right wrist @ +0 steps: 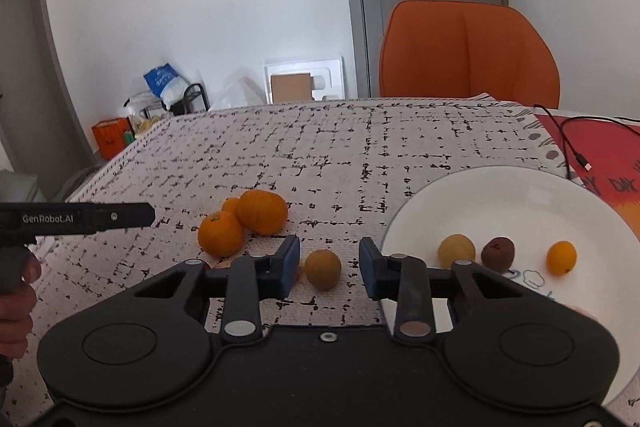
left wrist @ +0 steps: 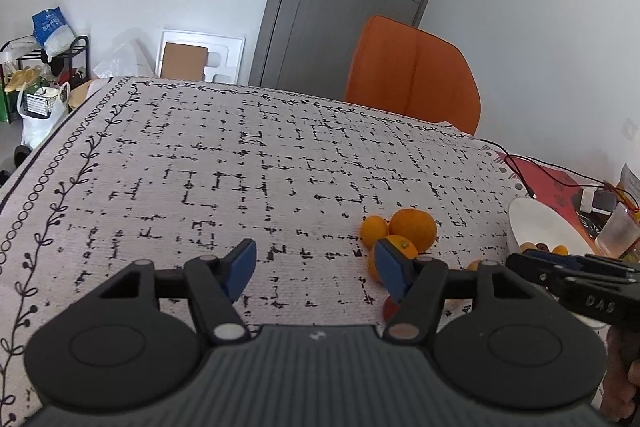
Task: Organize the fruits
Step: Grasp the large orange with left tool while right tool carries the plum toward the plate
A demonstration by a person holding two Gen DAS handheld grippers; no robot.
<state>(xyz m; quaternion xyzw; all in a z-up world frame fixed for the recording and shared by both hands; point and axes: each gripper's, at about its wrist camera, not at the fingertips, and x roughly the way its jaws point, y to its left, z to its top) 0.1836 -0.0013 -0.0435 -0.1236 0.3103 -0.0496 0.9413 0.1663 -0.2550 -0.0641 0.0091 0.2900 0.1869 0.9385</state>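
Two tools working over the fruit on the patterned bench

Nearest in, the right tool (right wrist: pixel 329 263) is sitting with its blue pads spread around a small dull-yellow round fruit (right wrist: pixel 322 268), pads not touching it; the white round plate (right wrist: pixel 500 203) just beside it is carrying a yellow fruit (right wrist: pixel 456 249), a brown fruit (right wrist: pixel 497 253) and a small orange fruit (right wrist: pixel 561 257). The left tool (left wrist: pixel 316 269) is hanging spread and empty over the bench (left wrist: pixel 200 167). Just beyond, three oranges (right wrist: pixel 244 223) are huddling together, touching. Behind the bench, an orange chair (right wrist: pixel 468 51) is standing.
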